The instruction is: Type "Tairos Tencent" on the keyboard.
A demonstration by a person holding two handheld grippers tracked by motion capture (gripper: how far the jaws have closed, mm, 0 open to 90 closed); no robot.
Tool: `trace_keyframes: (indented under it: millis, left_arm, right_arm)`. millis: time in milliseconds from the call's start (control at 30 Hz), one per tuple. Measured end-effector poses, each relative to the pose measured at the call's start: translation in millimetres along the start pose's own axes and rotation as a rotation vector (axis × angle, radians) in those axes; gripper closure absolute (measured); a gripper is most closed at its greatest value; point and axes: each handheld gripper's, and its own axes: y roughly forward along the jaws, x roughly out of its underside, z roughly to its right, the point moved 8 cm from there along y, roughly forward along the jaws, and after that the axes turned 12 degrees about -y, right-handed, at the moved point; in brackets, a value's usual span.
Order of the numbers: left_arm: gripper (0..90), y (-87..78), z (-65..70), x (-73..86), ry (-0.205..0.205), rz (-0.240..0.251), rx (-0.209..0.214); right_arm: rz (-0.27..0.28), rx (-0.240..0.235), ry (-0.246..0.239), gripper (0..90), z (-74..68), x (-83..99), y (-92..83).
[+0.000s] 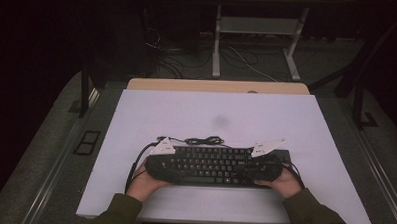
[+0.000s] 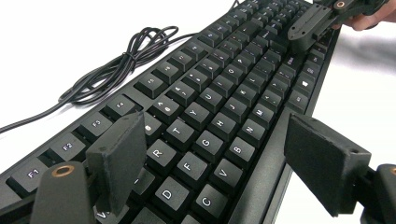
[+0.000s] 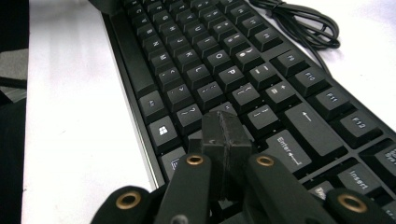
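I saw open white tabletop (image 1: 226, 110) beyond the keyboard (image 1: 212, 165), except its coiled cable (image 1: 204, 140) lying just behind the back edge.

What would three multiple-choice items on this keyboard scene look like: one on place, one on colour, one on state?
1. Where does the coiled cable lie?
A. beyond the keyboard's far edge
B. on the keys
C. on the floor

2. What colour is the keyboard?
A. white
B. black
C. red

3. How do the jaws of the right hand-held gripper stand?
A. wide apart
B. closed on the cable
C. shut together above the keys

Answers: 1 A, the high view shows the cable on the table just behind the keyboard; 2 B, keys and frame are black; 3 C, its pads meet near the Enter key.
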Motion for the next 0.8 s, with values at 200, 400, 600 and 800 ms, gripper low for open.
trace_keyframes:
  millis: [200, 400, 600, 800]
  left_arm:
    - [20.3, 0.7, -0.1, 0.3, 0.005, -0.003, 0.002]
    - [20.3, 0.6, -0.1, 0.3, 0.005, -0.003, 0.001]
    - [20.3, 0.8, 0.0, 0.1, 0.006, -0.004, 0.0]
    - [21.2, 2.7, -0.6, -2.7, 0.01, -0.002, -0.005]
  right_arm:
    - [-0.016, -0.011, -0.013, 89.3, -1.9, 1.4, 3.0]
    - [-0.024, -0.019, -0.016, 89.3, -2.1, 3.1, 3.7]
    - [-0.035, -0.023, -0.025, 89.3, -2.6, 4.8, 5.2]
    - [-0.033, -0.023, -0.024, 89.3, -2.5, 5.0, 5.2]
